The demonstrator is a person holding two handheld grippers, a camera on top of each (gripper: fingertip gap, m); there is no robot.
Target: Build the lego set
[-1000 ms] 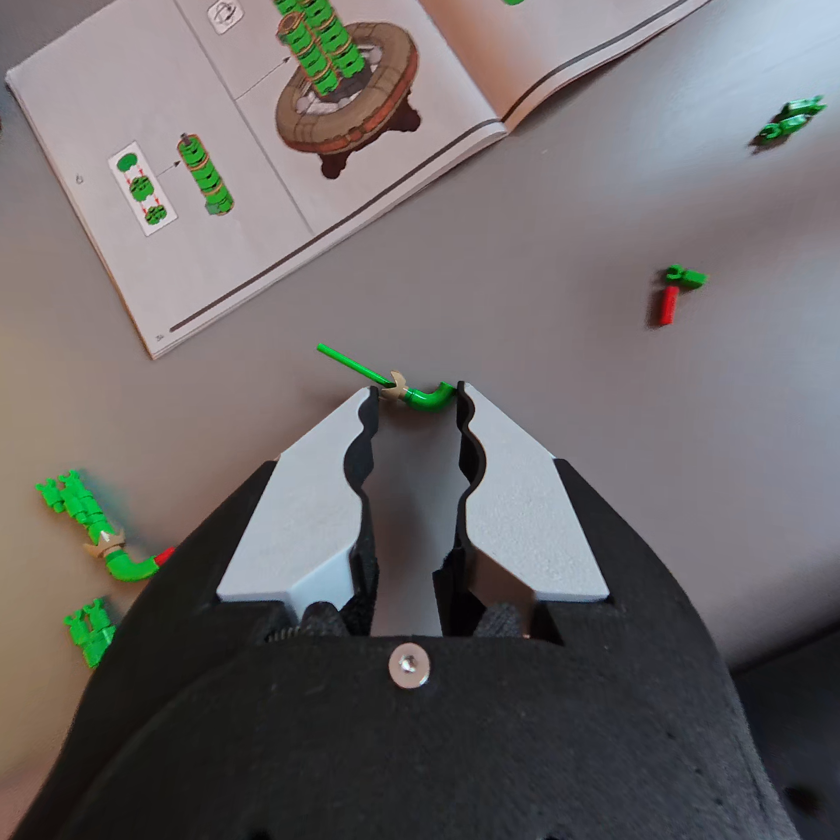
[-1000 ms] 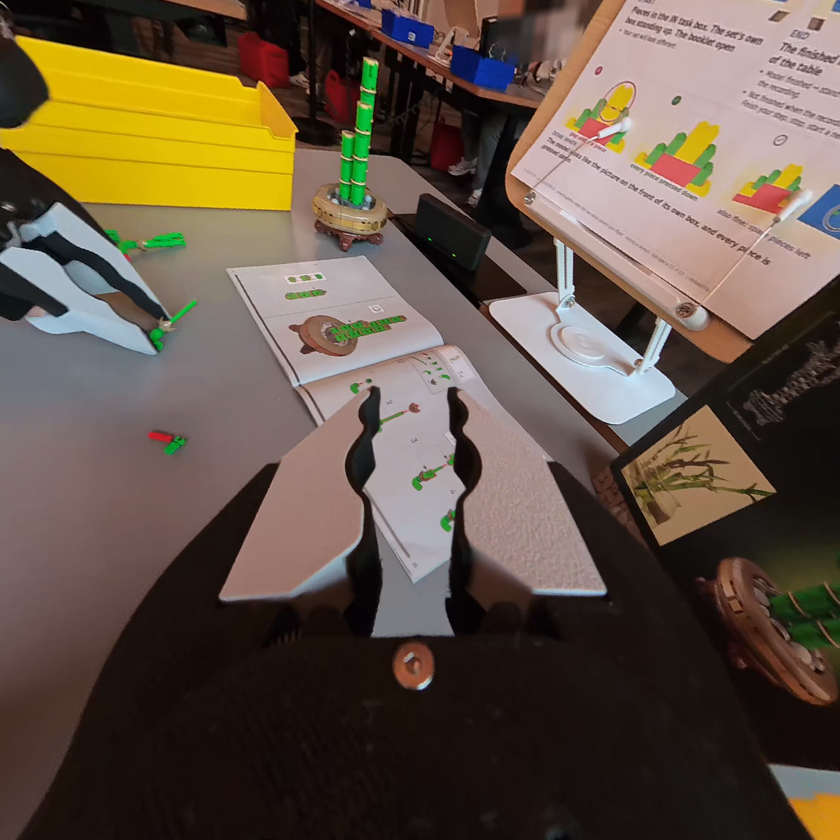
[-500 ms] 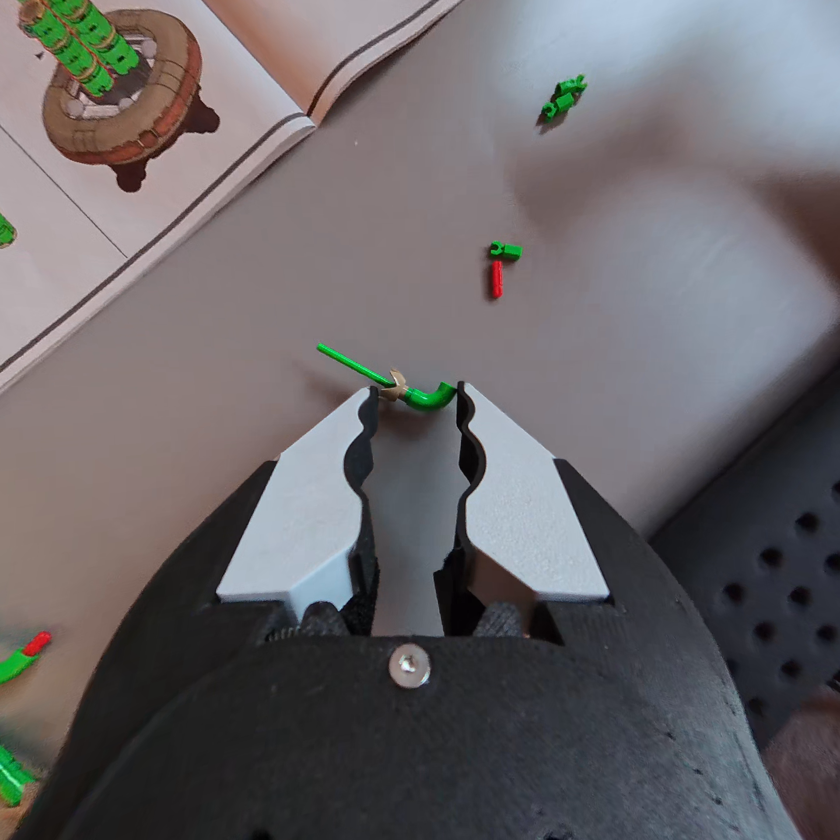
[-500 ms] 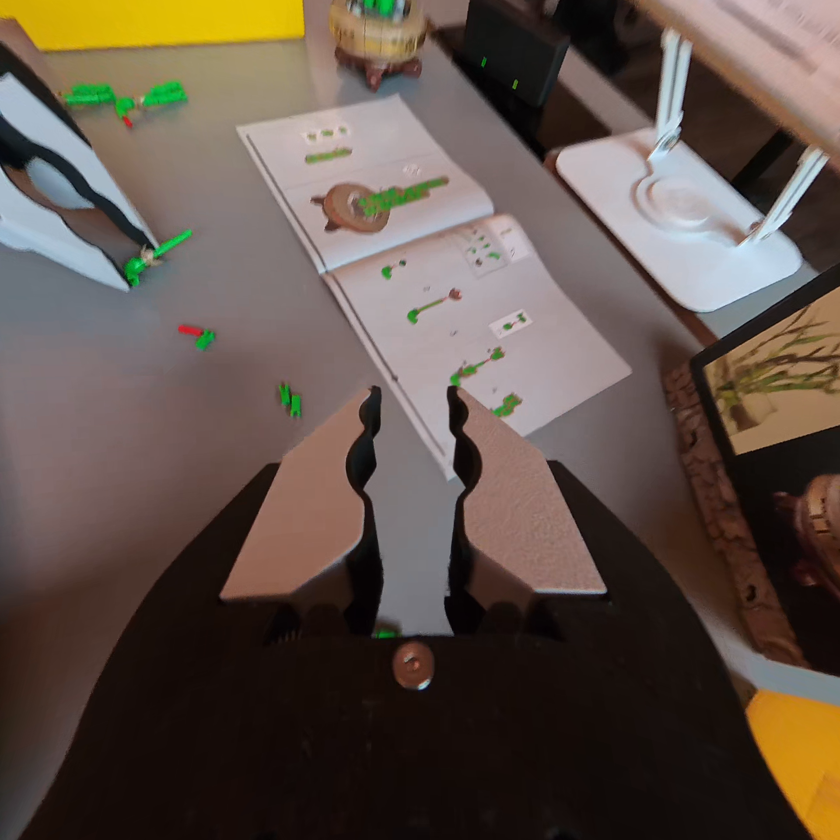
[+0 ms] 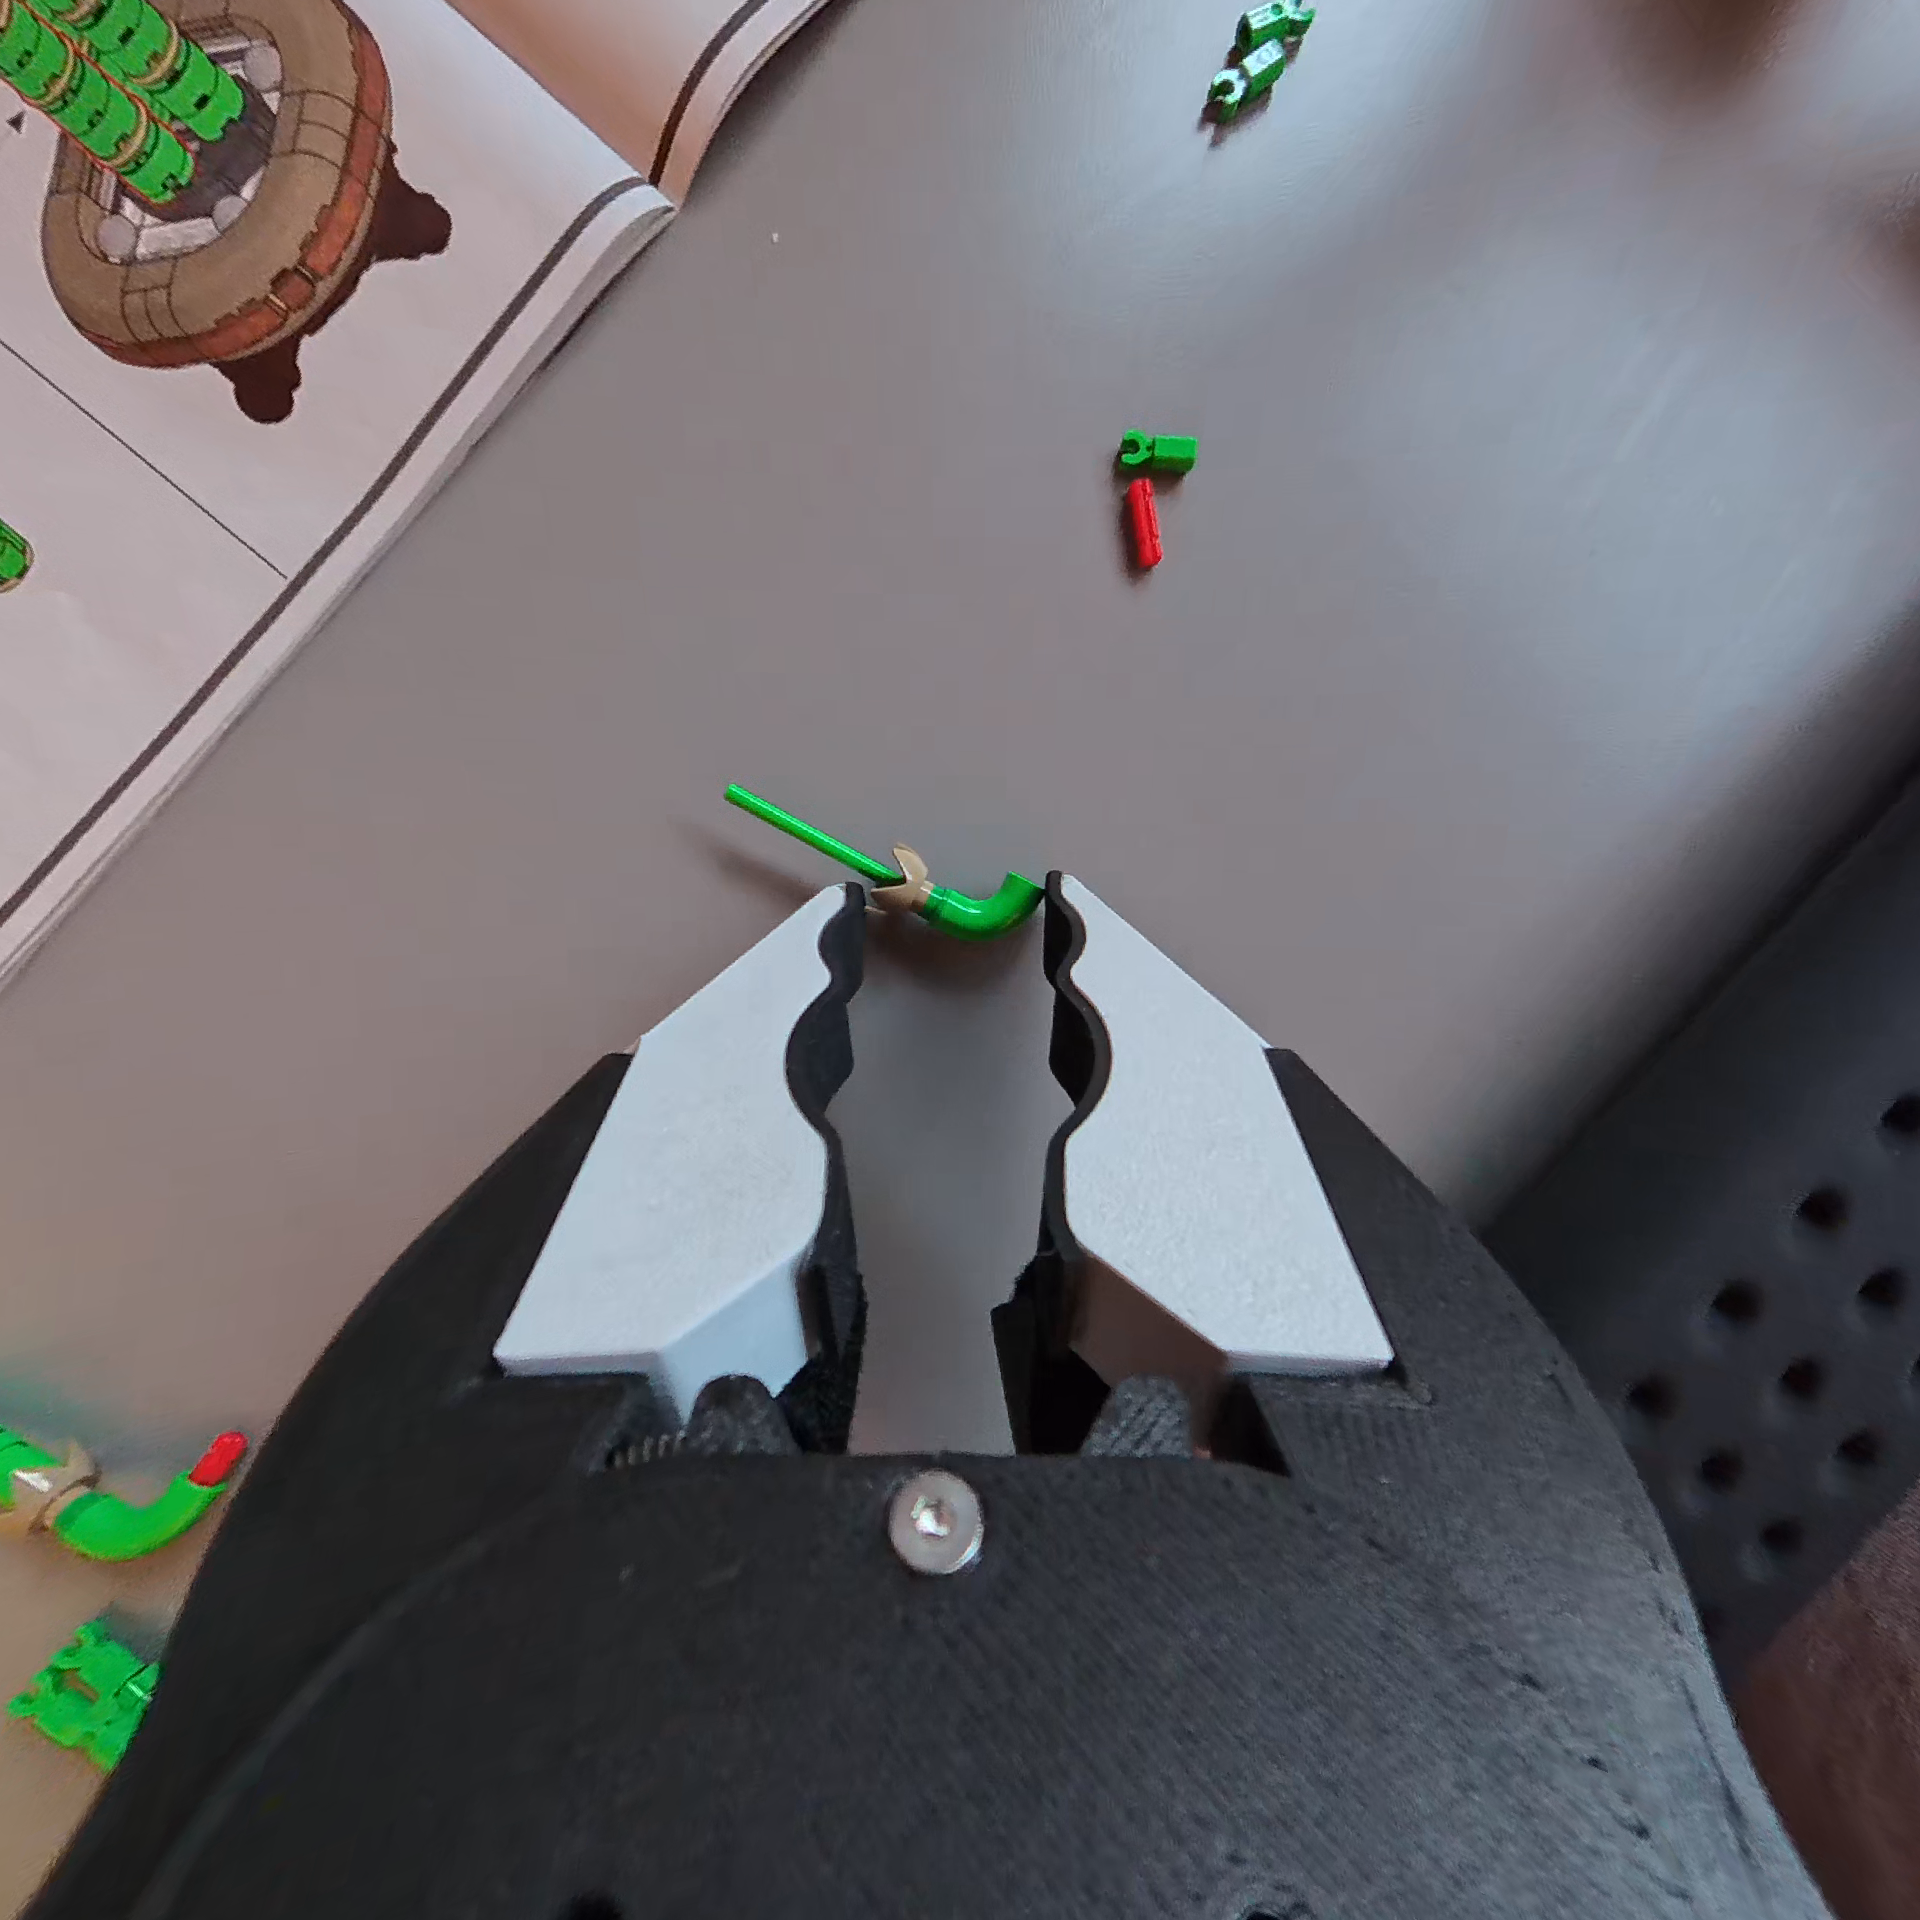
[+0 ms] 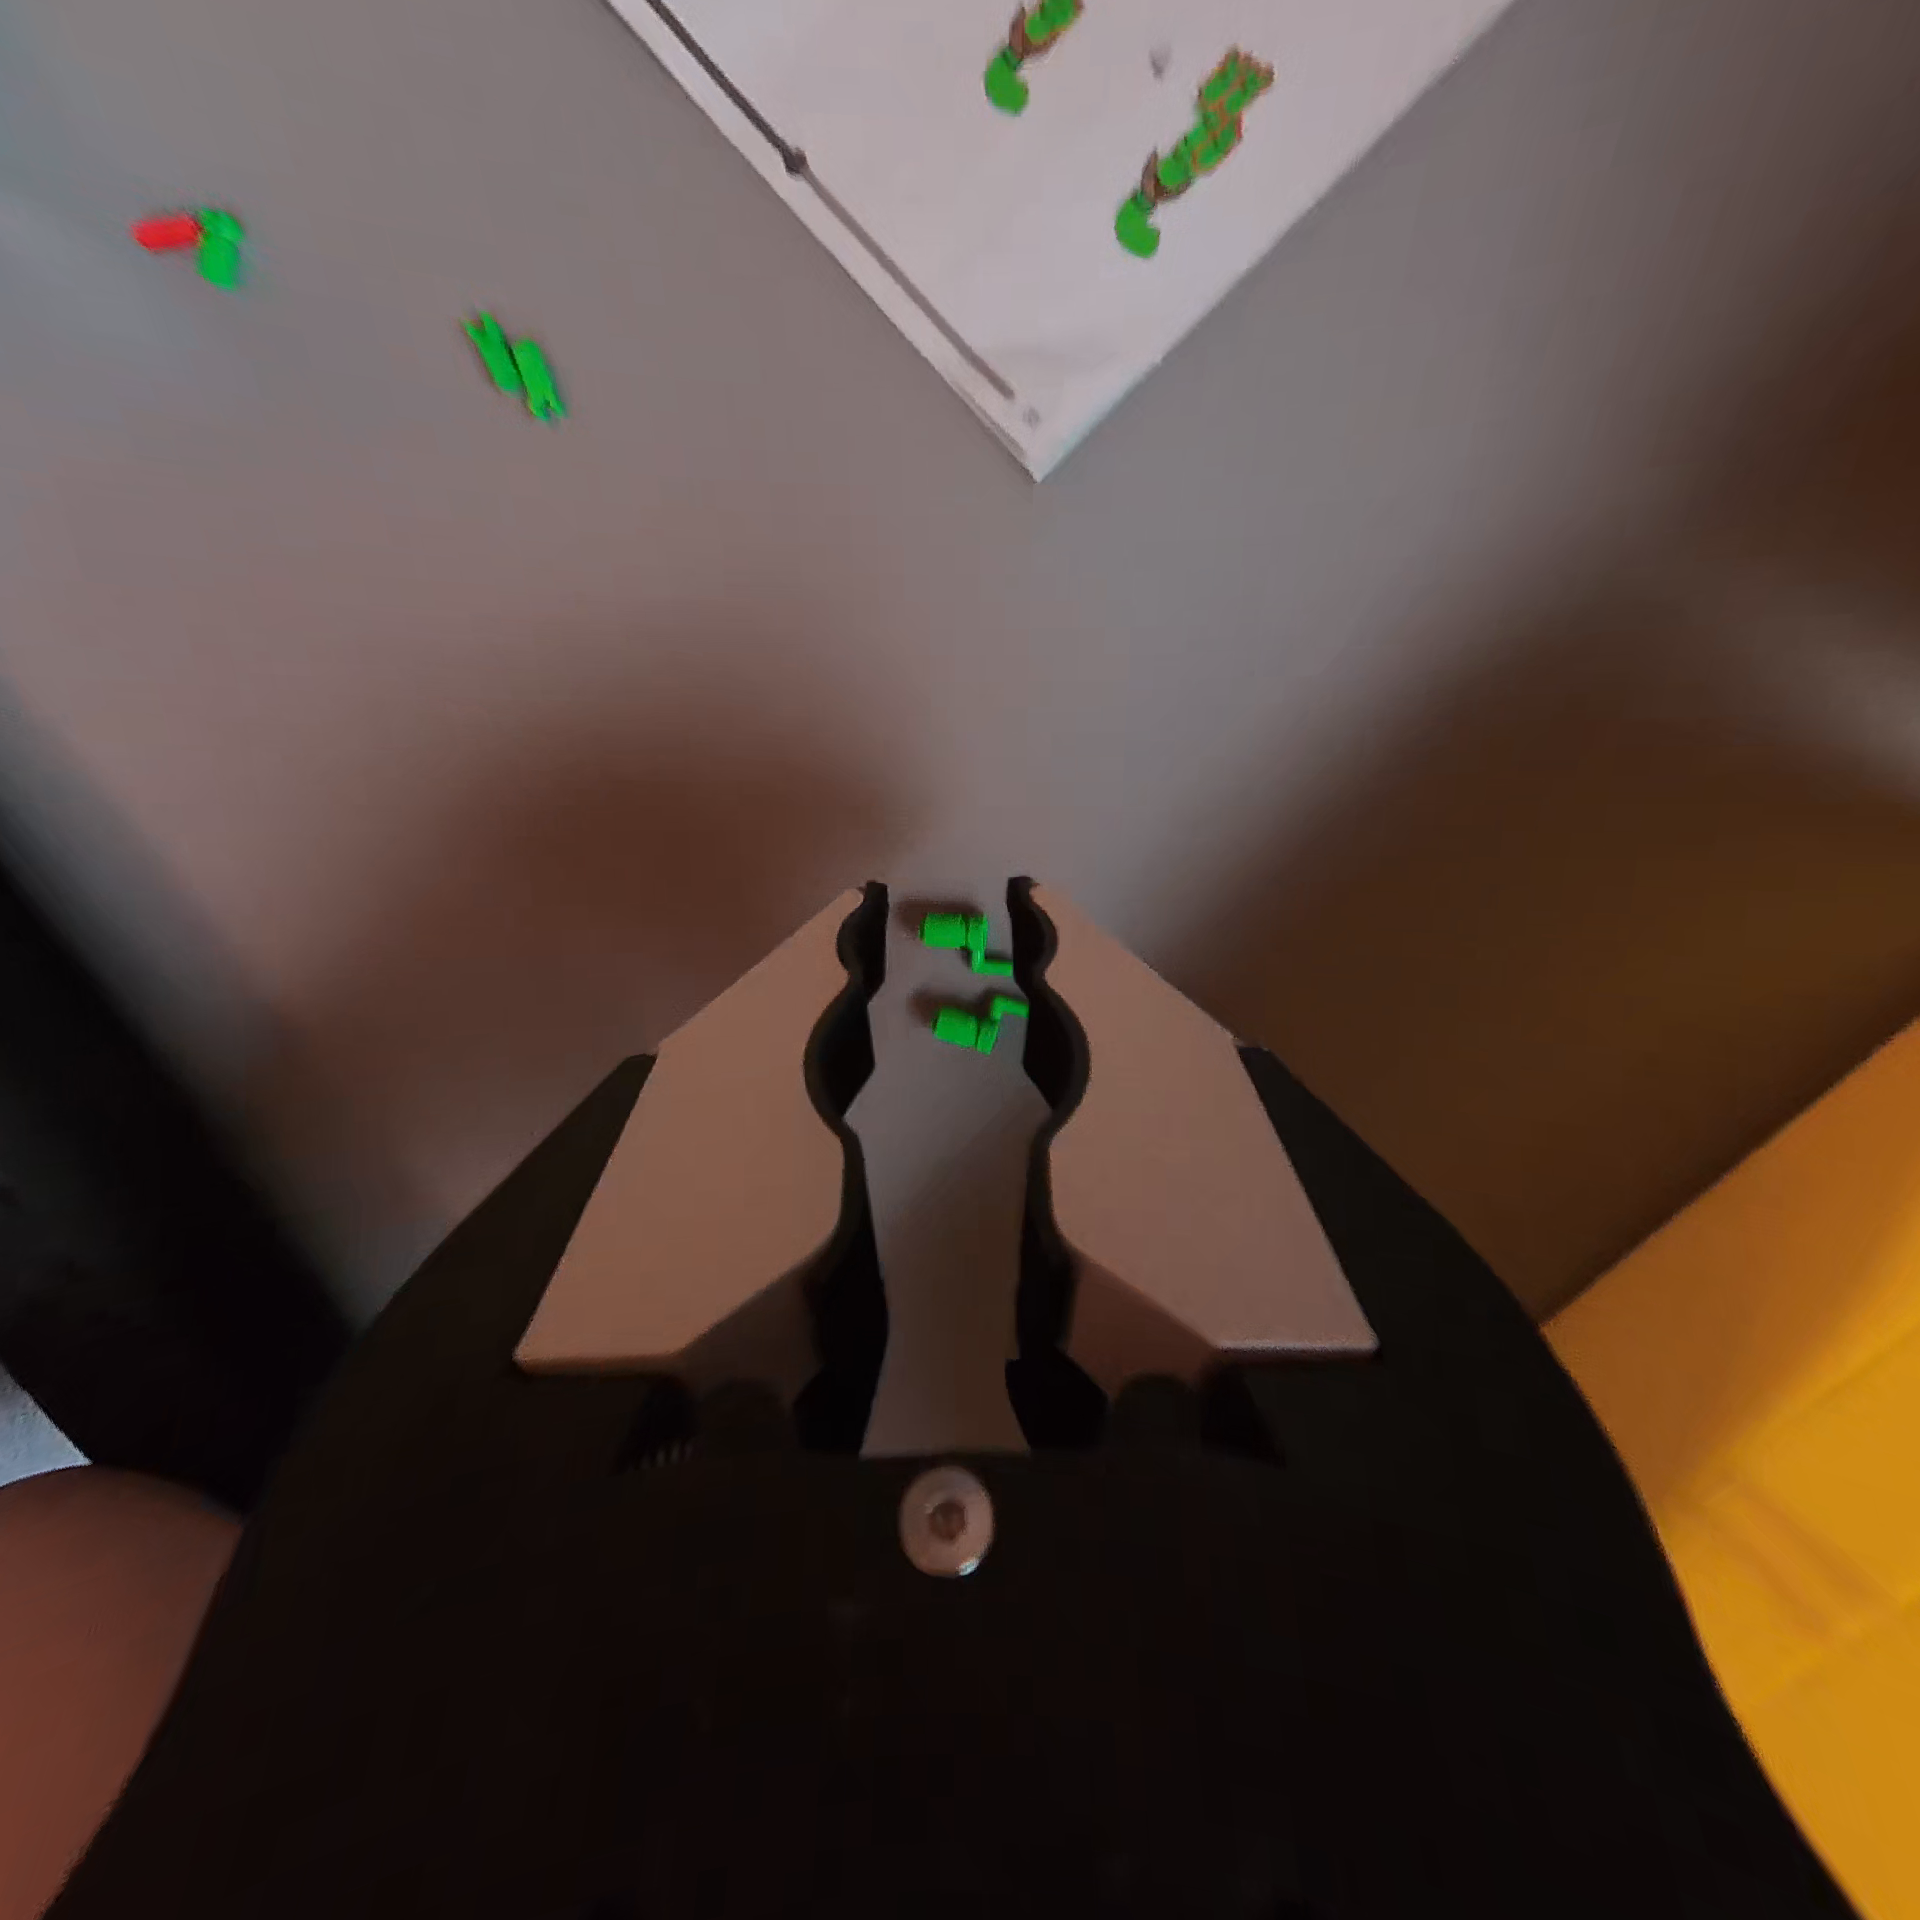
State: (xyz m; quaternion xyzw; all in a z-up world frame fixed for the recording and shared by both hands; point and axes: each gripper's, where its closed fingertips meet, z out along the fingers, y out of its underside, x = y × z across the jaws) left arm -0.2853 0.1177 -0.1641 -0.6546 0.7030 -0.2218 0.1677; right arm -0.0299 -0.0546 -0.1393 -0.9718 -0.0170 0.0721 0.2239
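My left gripper (image 5: 948, 888) is shut on a green curved stem piece (image 5: 982, 909) with a tan collar and a thin green rod (image 5: 800, 831) sticking out to the left. It holds the piece just above the grey table (image 5: 727, 571). My right gripper (image 6: 943, 888) is open and points down at the table. Two small green clip pieces (image 6: 956, 932) (image 6: 971, 1023) lie on the table between its fingers, close to the right finger. I cannot tell whether they touch it.
The open instruction booklet lies at the upper left (image 5: 312, 312) and also shows in the right wrist view (image 6: 1039, 208). A green clip (image 5: 1158, 452) and a red pin (image 5: 1143, 523) lie ahead, two more green clips (image 5: 1252, 57) farther. A second stem assembly (image 5: 114, 1517) lies lower left. Yellow bin (image 6: 1766, 1455) at right. The grippers' ends are close to 30 cm from one another. To the red pin (image 5: 1143, 523): left tips about 7 cm, right tips about 25 cm. It is also in sight in the right wrist view (image 6: 169, 224).
My left gripper has carried the stem piece to the right, away from the booklet. My right gripper has swung down from looking across the room to just over two green clips on the table.
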